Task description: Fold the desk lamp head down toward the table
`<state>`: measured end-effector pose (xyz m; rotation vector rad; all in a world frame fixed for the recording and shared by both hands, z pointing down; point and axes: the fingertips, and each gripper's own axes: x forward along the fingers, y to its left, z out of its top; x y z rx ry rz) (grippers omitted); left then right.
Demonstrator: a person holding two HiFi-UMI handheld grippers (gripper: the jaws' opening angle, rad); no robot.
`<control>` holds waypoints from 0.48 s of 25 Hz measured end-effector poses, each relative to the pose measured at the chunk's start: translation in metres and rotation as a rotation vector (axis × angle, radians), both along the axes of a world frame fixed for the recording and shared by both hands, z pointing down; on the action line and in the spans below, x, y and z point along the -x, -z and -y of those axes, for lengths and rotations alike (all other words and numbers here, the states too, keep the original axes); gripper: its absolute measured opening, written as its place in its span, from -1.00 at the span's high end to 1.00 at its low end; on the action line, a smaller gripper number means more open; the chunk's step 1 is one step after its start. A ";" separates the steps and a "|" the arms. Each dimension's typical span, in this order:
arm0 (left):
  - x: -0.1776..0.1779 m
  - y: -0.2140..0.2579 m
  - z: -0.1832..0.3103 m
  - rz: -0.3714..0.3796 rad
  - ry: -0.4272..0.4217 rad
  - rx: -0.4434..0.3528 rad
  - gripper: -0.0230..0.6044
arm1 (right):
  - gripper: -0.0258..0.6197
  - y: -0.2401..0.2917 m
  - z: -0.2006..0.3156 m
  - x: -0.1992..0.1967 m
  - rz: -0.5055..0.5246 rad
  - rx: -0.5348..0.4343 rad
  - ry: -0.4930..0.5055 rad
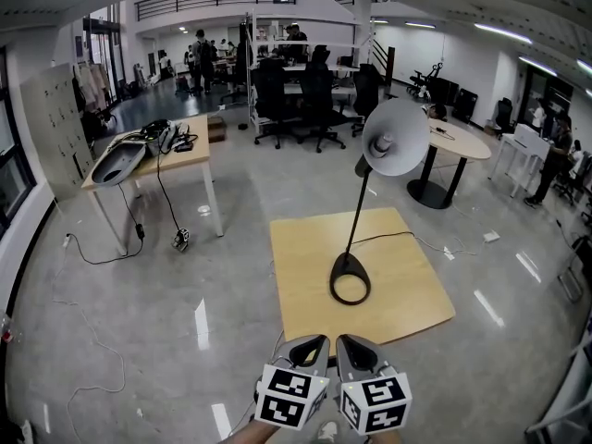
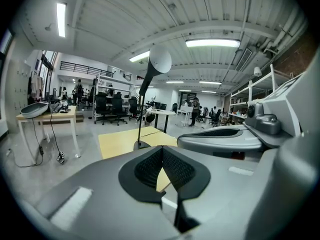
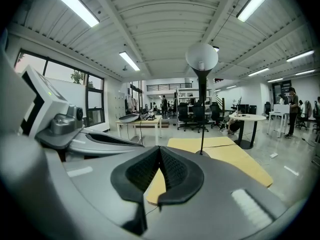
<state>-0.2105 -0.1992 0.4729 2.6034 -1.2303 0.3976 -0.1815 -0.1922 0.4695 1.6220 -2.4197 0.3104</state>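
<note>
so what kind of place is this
Probably an open-plan office or lab workspace: rows of black office chairs, a railed mezzanine above, and a desk lamp on a wooden table.

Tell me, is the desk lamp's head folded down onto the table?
No, the lamp head stands high on its upright stem, well above the table.

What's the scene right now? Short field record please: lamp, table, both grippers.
desk lamp: upright on its ring base, not yet folded
lamp head: white, raised high above the table
table: square, pale wood; lamp base near its middle
cord: black, runs from the base off the table's right side
left gripper: shut, empty, short of the table's near edge
right gripper: shut, empty, beside the left
lamp contact: none
</note>
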 end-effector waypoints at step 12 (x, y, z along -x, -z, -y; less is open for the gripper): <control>-0.220 -0.002 0.249 0.012 0.025 -0.001 0.87 | 0.91 -0.004 0.249 -0.217 -0.003 0.006 0.040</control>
